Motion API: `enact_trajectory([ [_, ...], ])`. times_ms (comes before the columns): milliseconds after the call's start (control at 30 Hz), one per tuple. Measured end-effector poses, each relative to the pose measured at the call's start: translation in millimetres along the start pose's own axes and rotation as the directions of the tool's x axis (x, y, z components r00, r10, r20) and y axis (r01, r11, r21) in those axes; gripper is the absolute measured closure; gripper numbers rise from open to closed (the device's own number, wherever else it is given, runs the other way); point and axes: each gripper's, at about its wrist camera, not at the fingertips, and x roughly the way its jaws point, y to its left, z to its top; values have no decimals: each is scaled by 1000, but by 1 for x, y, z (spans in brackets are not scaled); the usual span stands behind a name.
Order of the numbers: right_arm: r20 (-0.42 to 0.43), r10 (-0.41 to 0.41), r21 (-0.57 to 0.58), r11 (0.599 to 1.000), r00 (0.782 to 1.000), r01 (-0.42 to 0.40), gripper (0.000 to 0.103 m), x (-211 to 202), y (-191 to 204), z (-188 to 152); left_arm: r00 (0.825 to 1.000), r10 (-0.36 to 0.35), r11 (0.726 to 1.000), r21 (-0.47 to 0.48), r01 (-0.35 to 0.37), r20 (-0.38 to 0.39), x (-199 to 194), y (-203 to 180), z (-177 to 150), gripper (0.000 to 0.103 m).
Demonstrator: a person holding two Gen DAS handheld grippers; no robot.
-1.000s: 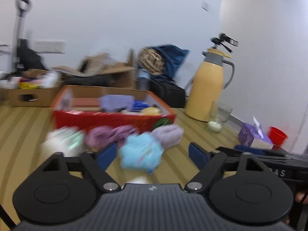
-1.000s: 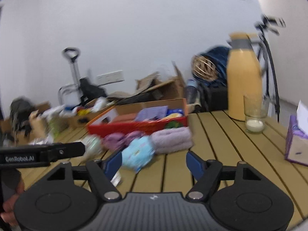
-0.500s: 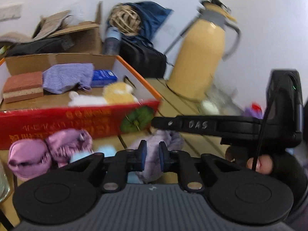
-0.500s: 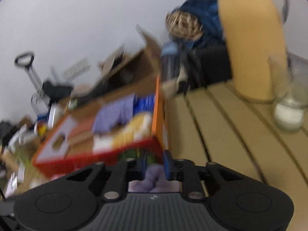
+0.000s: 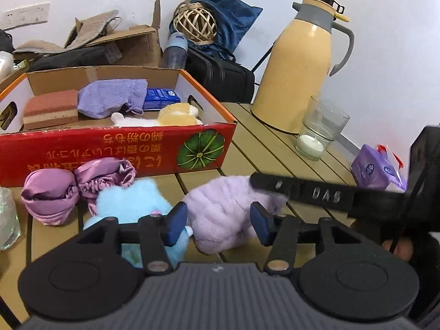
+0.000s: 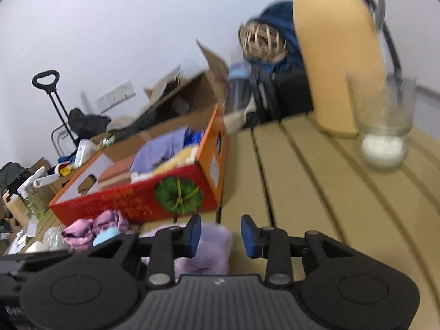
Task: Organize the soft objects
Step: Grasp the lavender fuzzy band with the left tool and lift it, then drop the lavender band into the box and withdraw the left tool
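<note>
Table: slatted yellow-tan top [image 5: 258, 165]; carries everything listed below.
Box: red cardboard carton [image 5: 115, 151] with orange rim and a green pumpkin print, open at the top, at the table's left.
Box contents: red-brown sponge block [image 5: 49, 108], lilac terry cloth [image 5: 110, 97], blue packet [image 5: 161, 98], yellow-and-white plush [image 5: 167, 117].
Lilac fluffy item: pale purple plush roll [image 5: 220, 211] on the table just in front of the box, outside it.
Blue fluffy item: light blue plush [image 5: 132, 206], touching the lilac one on its left.
Satin item: pink-purple satin bundle [image 5: 63, 187], left of the blue plush, against the box front.
Left gripper [image 5: 217, 221]: jaws have just been opening, now part-way apart; the lilac roll lies between the blue pads, which do not press it.
Right gripper [image 6: 220, 236]: jaws have just been opening, a narrow gap; the end of the lilac roll shows behind the left pad, bare table in the gap, nothing gripped.
Flask: tall yellow vacuum flask [image 5: 299, 63], grey collar and handle, far right of the table.
Glass: clear tumbler [image 5: 319, 134] with white contents at its bottom, just in front of the flask.
Tissue pack: purple [image 5: 376, 169], right edge.
</note>
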Motion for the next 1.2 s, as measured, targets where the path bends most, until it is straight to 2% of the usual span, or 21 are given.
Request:
enact_trajectory([
  [100,-9,41,59,997,999,-41,70,-1,-5,-4,999,-23,1000,-22,23,-29,6,6,0,50],
  [167,-25,44,77,996,999,-42,73,-1,-8,-8,997,-66,996,-63,63,-48,9,11,1,55],
  [200,-35,50,81,996,998,-47,83,0,-8,-10,996,-77,994,-81,73,-54,10,13,1,59],
  [267,-32,49,82,995,998,-47,89,-3,-7,-11,997,-78,992,-97,75,-27,10,16,2,73],
  [367,41,60,63,996,997,-62,90,-23,2,-4,992,-116,989,-88,119,40,-3,15,8,74],
  [433,96,80,36,996,992,-84,90,-35,14,12,985,-128,989,-65,136,117,-20,12,20,74],
  [533,140,111,-48,993,984,-106,90,-35,39,50,971,-121,986,-87,142,207,-42,17,54,74],
  [600,144,137,-99,987,980,-124,90,-18,57,84,965,-76,991,-91,102,252,-44,25,84,74],
  [667,127,145,-117,985,981,-130,90,8,66,110,967,-46,992,-103,74,249,-31,41,114,74],
  [700,112,139,-124,984,984,-124,90,25,69,122,975,-33,989,-131,63,218,-18,52,128,74],
  [800,54,80,-144,987,995,-71,90,78,73,144,992,-20,980,-196,44,123,26,82,157,75],
  [867,13,8,-154,988,1000,-6,90,111,75,151,998,3,986,-168,9,68,57,91,165,74],
  [933,-15,-85,-222,972,996,79,89,140,79,152,998,47,988,-149,-41,34,80,101,165,73],
  [1000,-43,-163,-296,945,986,143,83,161,84,149,996,91,980,-178,-89,4,94,110,157,68],
  [1067,-40,-248,-391,895,968,213,83,174,90,139,990,140,967,-213,-139,-10,93,121,150,44],
  [1167,-48,-281,-469,854,959,226,84,176,96,129,987,156,967,-210,-144,41,66,129,143,39],
  [1200,-91,-285,-464,860,954,213,83,177,98,128,985,162,966,-211,-148,53,55,131,142,39],
])
